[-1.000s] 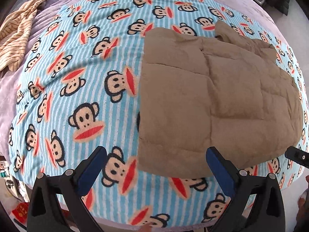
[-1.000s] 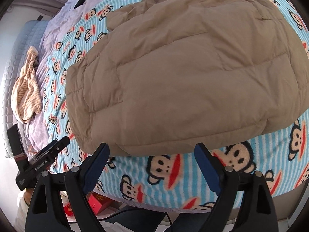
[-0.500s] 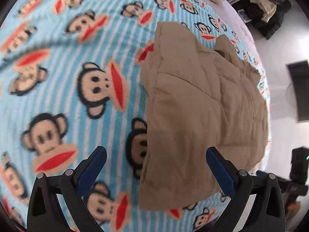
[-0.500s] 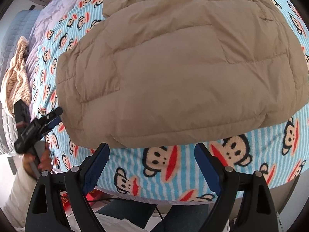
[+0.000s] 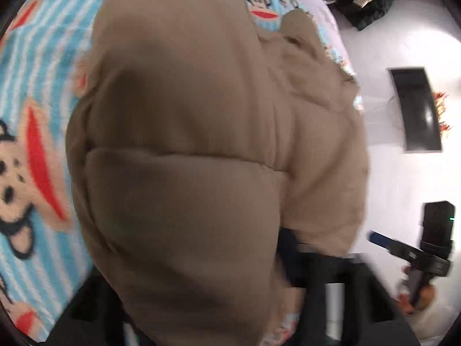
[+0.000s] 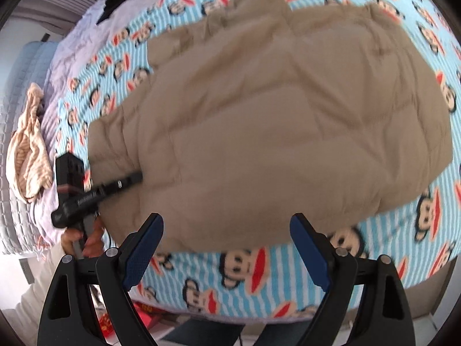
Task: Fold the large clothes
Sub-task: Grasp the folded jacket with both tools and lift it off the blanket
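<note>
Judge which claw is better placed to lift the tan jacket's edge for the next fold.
Left. The left claw is already at the tan jacket's near corner, its jaws just closing with padded fabric between them. The right claw hangs wide open over the monkey blanket, short of the hem.

I've brought the left gripper (image 6: 135,177) down from above the blanket (image 6: 253,262) onto the near left corner of the tan puffer jacket (image 6: 273,121); its fingers have just been closing with the padded edge between them. The jacket now fills the left wrist view.
</note>
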